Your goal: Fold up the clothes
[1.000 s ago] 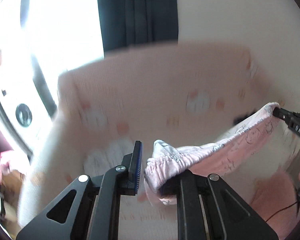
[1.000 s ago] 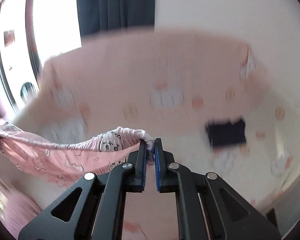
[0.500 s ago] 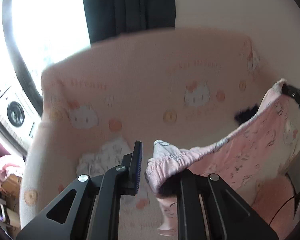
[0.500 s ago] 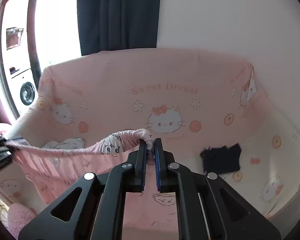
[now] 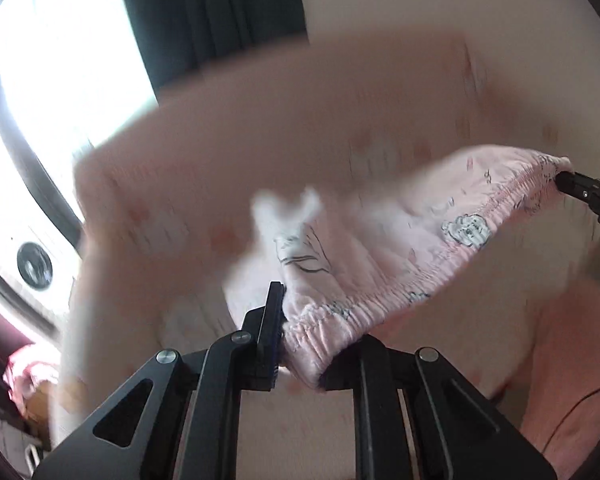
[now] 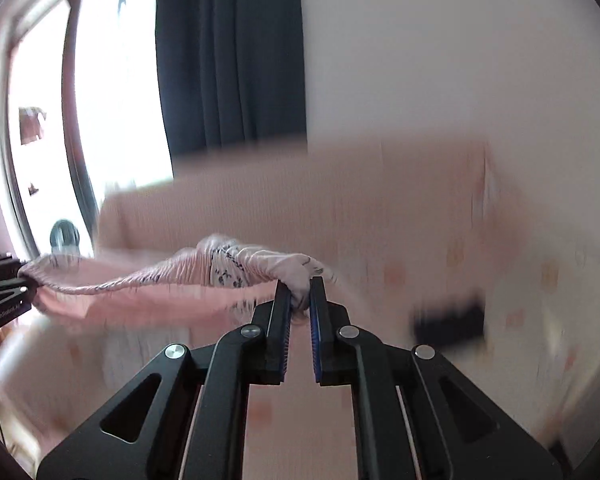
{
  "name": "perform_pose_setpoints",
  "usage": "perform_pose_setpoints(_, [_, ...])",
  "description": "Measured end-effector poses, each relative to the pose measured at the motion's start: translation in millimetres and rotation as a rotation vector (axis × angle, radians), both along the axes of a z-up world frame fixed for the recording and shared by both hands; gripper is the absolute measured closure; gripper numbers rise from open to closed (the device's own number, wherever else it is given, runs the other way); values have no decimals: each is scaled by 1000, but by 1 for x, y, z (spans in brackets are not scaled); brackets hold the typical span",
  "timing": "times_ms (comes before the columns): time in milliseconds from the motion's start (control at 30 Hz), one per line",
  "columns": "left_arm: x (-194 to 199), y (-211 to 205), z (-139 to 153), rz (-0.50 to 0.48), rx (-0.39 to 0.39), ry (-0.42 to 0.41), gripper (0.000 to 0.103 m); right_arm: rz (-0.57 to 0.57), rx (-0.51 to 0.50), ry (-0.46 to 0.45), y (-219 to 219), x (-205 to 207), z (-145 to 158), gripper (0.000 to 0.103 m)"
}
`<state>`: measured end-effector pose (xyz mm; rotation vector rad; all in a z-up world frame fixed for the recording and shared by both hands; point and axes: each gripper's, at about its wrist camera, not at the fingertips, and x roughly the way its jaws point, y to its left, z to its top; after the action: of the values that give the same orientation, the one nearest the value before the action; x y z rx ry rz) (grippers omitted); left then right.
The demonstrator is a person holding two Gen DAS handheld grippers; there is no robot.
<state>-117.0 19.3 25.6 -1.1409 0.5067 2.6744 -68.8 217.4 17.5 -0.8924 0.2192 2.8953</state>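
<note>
The left claw [image 5: 304, 344] grips one end of the pink pyjama trousers' [image 5: 400, 264] elastic waistband, and the right claw [image 6: 299, 300] is clamped tight on the other end. The waistband's long axis runs straight between them, held in the air above the pink patterned bed [image 6: 380, 216]. Laying it flat probably means lowering both ends evenly.

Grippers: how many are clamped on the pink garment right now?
2. The left gripper pinches one end of the pink garment's elastic waistband; the right gripper pinches the other end, the band stretched between them above the pink sofa.
</note>
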Motion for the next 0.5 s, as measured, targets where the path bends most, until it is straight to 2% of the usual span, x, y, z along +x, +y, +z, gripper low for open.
perform_pose_setpoints(100, [-11,4,-120,38,-14,-257,89,-25,-26,-307,-9,-5,-123,97])
perform_pose_setpoints(200, [-7,5,-191,65,-42,-404,89,0,7,-514,-20,-1,-194,97])
perform_pose_setpoints(267, [-5,-3,-202,96,-35,-432,88,24,18,-578,-24,5,-213,95])
perform_pose_setpoints(300, [-5,-7,-202,109,-15,-421,88,31,28,-575,-25,8,-215,94])
perform_pose_setpoints(433, [-11,-20,-181,130,93,-355,85,152,73,-495,-43,1,-202,74])
perform_pose_setpoints(500, [-15,-21,-171,121,113,-329,83,250,113,-469,-63,-6,-198,69])
